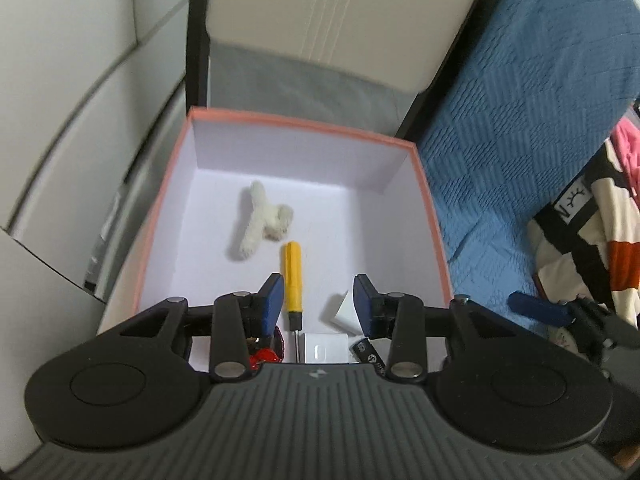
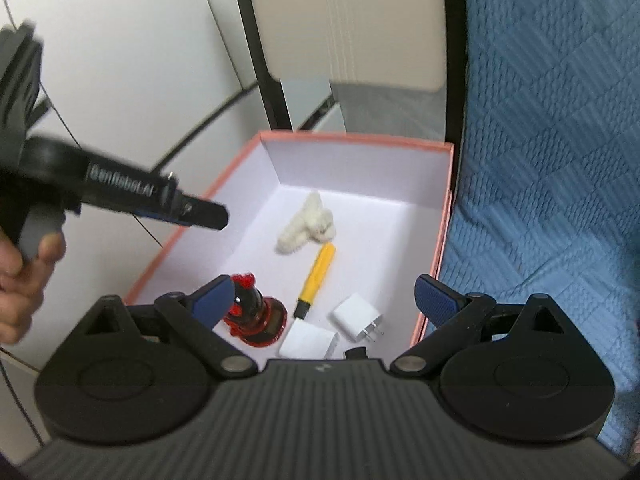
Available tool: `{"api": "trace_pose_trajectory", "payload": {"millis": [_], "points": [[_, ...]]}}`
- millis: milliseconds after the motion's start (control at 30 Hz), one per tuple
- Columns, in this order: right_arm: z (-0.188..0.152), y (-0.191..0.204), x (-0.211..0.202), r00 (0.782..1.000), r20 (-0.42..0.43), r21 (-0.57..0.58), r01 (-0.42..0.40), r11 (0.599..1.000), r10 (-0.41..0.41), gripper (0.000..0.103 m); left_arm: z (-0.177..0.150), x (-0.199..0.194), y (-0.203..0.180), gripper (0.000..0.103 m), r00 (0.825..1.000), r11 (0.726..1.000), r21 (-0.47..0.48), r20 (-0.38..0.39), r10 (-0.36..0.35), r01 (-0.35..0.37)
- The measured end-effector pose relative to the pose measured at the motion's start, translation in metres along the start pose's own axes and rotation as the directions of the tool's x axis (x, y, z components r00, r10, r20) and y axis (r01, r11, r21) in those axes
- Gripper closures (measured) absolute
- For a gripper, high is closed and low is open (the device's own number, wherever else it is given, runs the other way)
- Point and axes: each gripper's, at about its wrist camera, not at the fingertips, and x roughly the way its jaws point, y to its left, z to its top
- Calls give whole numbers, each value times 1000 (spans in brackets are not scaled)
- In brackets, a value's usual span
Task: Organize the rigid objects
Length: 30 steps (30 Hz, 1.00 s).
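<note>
A yellow-handled screwdriver [image 1: 293, 280] lies on the white floor of the pink-rimmed box [image 1: 304, 122], its handle towards the far wall and its thin shaft pointing back to the near side. Just beyond its handle lies a fluffy white toy [image 1: 262, 220]. Nearer than the handle, a white plug adapter [image 2: 357, 317] and a white block [image 2: 308, 342] lie close together, and a red and black figurine [image 2: 252, 316] stands beside the shaft's left; a small dark item at the near edge is too hidden to identify. The left gripper [image 1: 320, 300] hangs above the box's near part with its blue pads moderately apart, straddling the screwdriver's lower handle in that view without touching it, nothing clamped. The right gripper [image 2: 326, 300] hangs over the same near end, pads spread wide and empty. A hand [image 2: 24, 280] holds the left gripper's grip. The box sits beside a blue quilted cover [image 2: 552, 160].
</note>
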Motion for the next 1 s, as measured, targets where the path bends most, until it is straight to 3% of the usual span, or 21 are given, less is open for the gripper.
{"api": "trace_pose_trajectory", "payload": {"millis": [267, 467, 667, 1000], "points": [[-4, 1, -62, 992, 125, -15, 1, 1000, 1, 4, -38, -63, -26, 59, 988, 1000, 10, 156, 20, -22], [-19, -4, -95, 983, 186, -13, -2, 1000, 4, 4, -80, -97, -50, 59, 972, 999, 24, 233, 35, -42], [-43, -8, -121, 972, 235, -2, -9, 1000, 9, 4, -120, -114, -64, 59, 961, 999, -41, 278, 11, 1], [-72, -13, -138, 969, 246, -13, 7, 1000, -4, 4, -161, -119, -82, 59, 951, 997, -77, 309, 31, -7]]}}
